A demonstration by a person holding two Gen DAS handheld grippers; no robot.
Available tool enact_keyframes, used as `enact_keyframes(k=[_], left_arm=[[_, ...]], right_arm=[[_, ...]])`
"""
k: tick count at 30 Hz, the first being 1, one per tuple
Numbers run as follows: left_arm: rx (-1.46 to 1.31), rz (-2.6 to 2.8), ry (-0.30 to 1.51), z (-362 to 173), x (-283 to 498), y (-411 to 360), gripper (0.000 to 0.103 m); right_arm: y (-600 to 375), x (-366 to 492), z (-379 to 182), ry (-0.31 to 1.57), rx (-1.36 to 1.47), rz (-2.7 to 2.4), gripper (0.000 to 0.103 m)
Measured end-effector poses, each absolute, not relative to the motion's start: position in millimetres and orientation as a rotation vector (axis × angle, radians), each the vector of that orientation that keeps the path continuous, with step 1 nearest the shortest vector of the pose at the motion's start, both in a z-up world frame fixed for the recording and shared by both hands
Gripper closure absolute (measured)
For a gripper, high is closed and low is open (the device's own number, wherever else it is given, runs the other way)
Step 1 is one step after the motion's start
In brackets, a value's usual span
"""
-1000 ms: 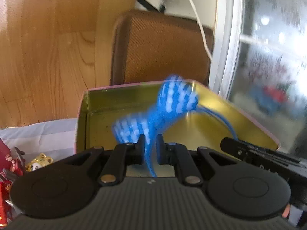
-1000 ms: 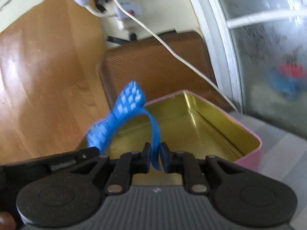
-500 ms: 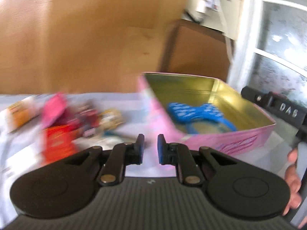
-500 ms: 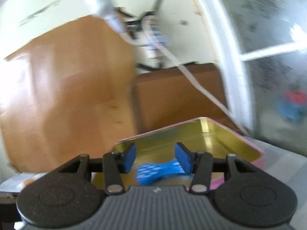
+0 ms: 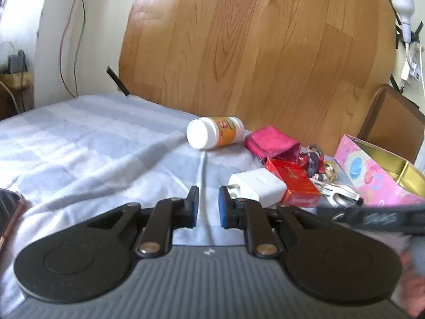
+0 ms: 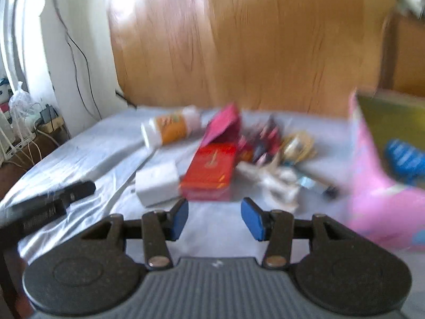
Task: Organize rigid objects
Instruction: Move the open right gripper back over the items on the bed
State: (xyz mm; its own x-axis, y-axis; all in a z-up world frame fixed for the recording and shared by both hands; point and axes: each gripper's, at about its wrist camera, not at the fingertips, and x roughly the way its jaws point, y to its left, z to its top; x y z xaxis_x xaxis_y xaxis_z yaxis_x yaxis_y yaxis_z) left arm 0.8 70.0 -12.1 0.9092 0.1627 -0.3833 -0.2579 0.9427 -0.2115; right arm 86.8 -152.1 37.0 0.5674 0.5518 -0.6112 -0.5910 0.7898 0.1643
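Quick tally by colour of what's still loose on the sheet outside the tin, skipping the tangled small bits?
White charger: 1
Red box: 1
Magenta pouch: 1
Orange-label bottle: 1
Total: 4
The trinket pile is too jumbled to count. The blue bow is already in the tin.

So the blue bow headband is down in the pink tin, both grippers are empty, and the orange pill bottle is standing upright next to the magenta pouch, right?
One thing is off: the orange pill bottle lies on its side, white cap toward the camera, as the left wrist view shows. It is beside the magenta pouch. The blue bow headband is in the pink tin, and the left gripper and right gripper hold nothing.
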Motion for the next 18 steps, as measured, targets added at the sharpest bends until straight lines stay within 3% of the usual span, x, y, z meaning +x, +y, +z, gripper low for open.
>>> enact_keyframes(k=[2, 7, 9, 13, 18], left_arm=[[-0.243, 0.222, 0.351, -12, 2, 66, 0.079], [-0.214, 0.227, 0.279, -10, -14, 59, 0.069], [-0.239, 0.237, 0.28, -11, -15, 64, 0.068], [-0.297, 0.227, 0.309, -13, -13, 77, 0.068], [-0.343, 0.222, 0.312, -14, -15, 88, 0.064]], right_arm=[[-138, 99, 27, 0.782, -0.08, 0.647, 0.055], [-119, 109, 27, 0.764, -0.096, 0.622, 0.052], [-112, 116, 23, 0.761, -0.097, 0.616, 0.052], [-85, 121, 16, 0.691, -0.191, 0.595, 0.064], [-97, 110, 23, 0.682, -0.138, 0.665, 0.062]])
